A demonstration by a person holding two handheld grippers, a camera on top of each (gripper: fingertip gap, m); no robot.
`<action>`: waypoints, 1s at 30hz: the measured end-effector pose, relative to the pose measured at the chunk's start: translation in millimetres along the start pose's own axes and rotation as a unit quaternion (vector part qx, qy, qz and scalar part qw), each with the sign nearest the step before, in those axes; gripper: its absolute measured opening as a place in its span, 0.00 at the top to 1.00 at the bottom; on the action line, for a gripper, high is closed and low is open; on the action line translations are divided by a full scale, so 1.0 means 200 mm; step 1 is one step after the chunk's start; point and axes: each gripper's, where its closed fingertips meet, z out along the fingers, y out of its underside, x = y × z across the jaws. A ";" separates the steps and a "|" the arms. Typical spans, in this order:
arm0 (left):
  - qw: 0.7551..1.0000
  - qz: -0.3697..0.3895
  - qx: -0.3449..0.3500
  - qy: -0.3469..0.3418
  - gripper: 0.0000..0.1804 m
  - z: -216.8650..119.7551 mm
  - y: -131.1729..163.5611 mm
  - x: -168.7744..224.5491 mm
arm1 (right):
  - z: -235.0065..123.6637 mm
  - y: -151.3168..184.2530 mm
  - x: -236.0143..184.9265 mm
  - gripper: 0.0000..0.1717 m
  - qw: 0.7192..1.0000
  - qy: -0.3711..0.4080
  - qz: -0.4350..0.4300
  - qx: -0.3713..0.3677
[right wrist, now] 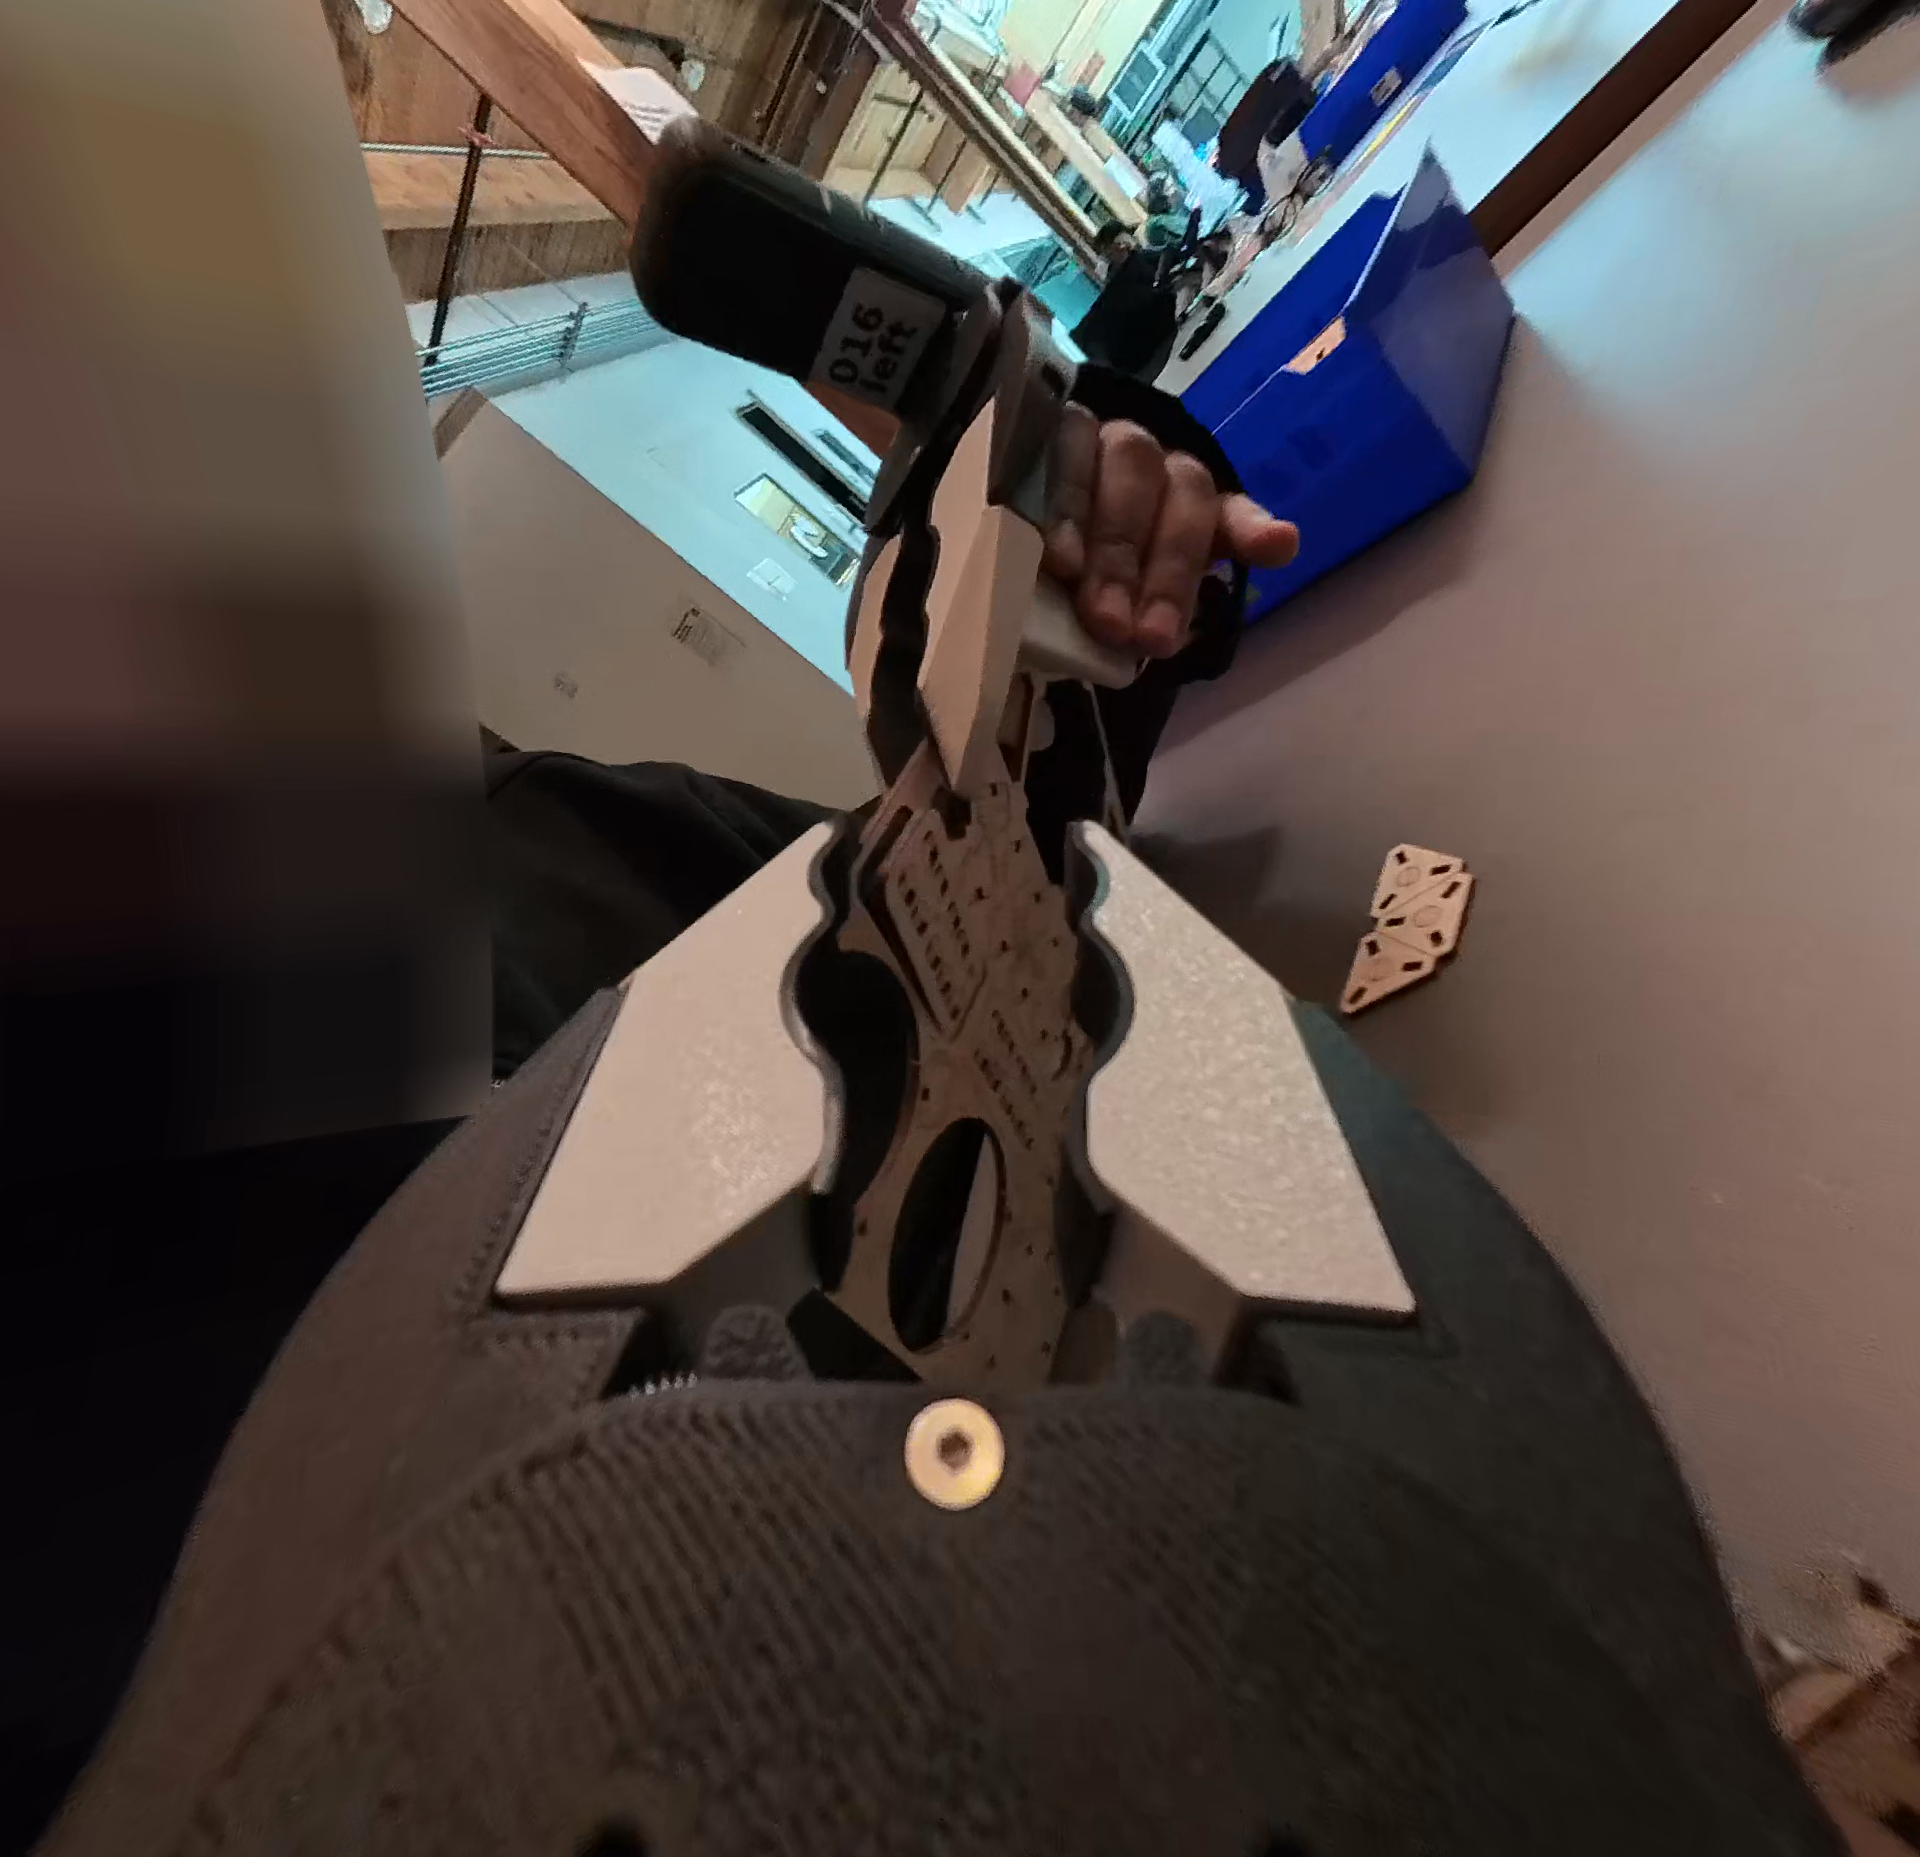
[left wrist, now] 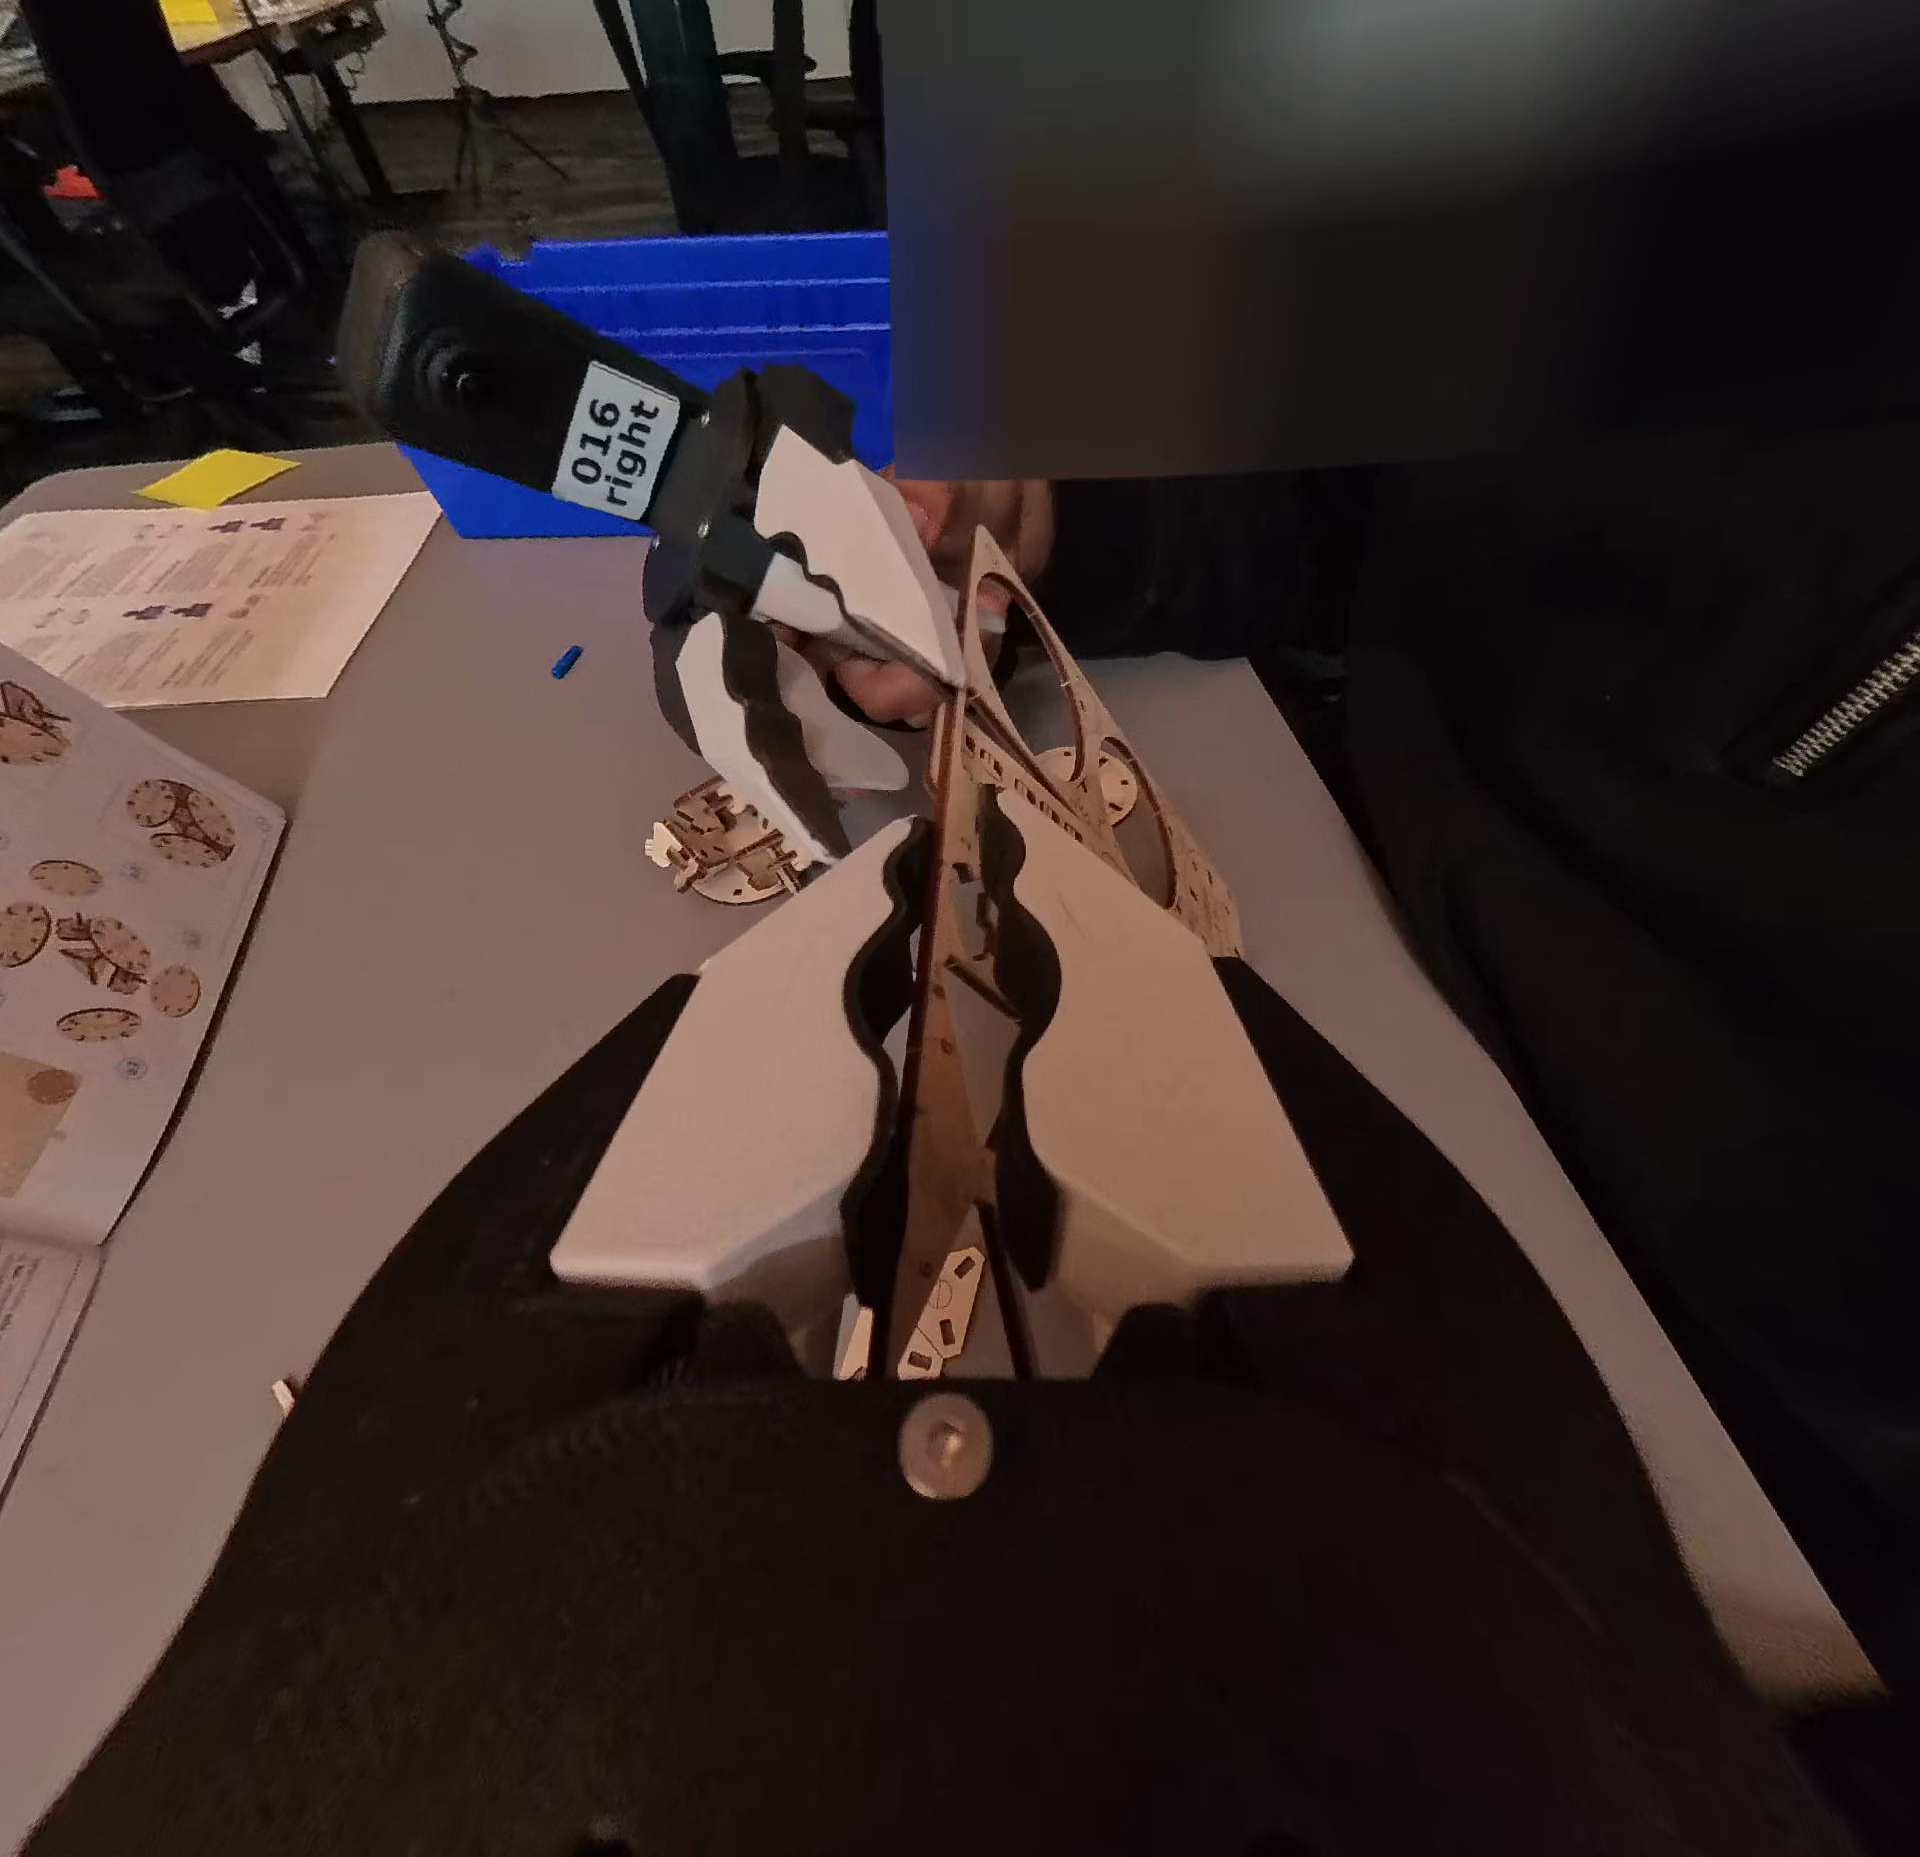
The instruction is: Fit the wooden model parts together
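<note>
my left gripper (left wrist: 951,851) is pinching a thin laser-cut wooden sheet (left wrist: 940,1080) on edge, its black pads pressing in on it from both sides, above the near right part of the grey table (left wrist: 468,872). my right gripper (right wrist: 956,851) is standing spread, and the far end of the same sheet is lying between its fingers (right wrist: 1195,1038); i cannot tell whether its pads are touching the wood. a small wooden assembly (left wrist: 727,841) is sitting on the table just left of the sheet.
</note>
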 end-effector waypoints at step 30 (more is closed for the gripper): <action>1.000 0.010 -0.004 0.009 0.96 0.00 0.01 0.02 | -0.04 0.04 0.12 0.84 0.996 0.083 -0.007 -0.029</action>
